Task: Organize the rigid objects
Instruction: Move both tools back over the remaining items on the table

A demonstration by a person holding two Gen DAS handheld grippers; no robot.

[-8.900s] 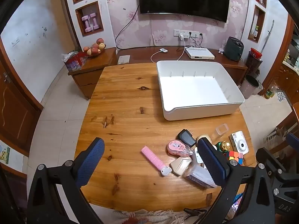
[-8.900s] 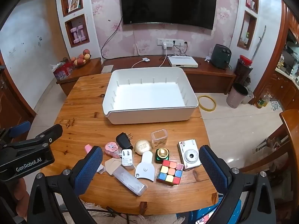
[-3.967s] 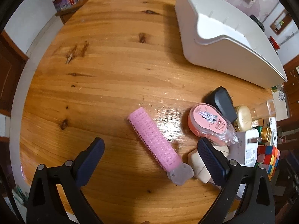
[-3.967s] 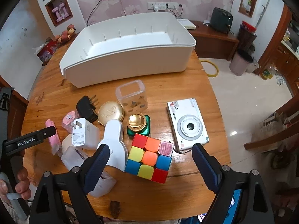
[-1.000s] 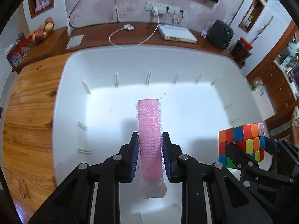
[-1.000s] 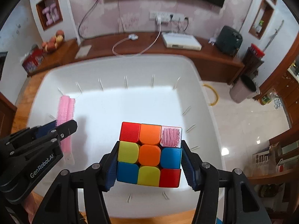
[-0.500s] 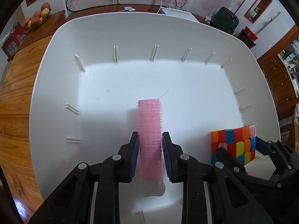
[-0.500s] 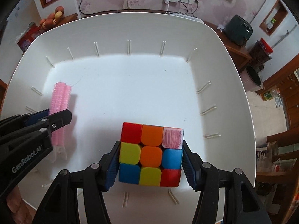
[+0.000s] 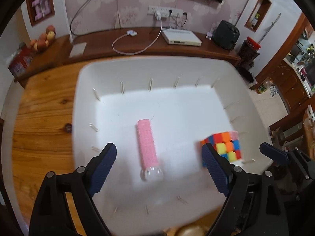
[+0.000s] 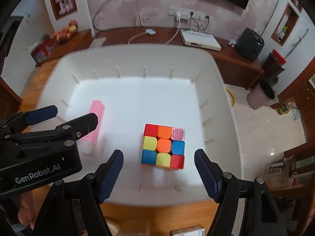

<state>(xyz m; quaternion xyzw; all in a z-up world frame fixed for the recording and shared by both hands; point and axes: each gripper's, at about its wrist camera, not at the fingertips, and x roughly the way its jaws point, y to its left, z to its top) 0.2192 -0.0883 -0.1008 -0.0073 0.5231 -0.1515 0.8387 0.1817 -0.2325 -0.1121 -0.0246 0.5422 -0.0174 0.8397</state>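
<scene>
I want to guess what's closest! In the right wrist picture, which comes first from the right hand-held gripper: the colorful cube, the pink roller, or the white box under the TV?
1. Colorful cube: just ahead of the right hand-held gripper, in the white bin.
2. Pink roller: farther left in the bin, partly behind the left hand-held gripper.
3. White box: far back on the wooden cabinet, beyond the bin.

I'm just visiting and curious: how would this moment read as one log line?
left tool: open | right tool: open | pink hair roller: in white bin | Rubik's cube: in bin | step: both released
</scene>
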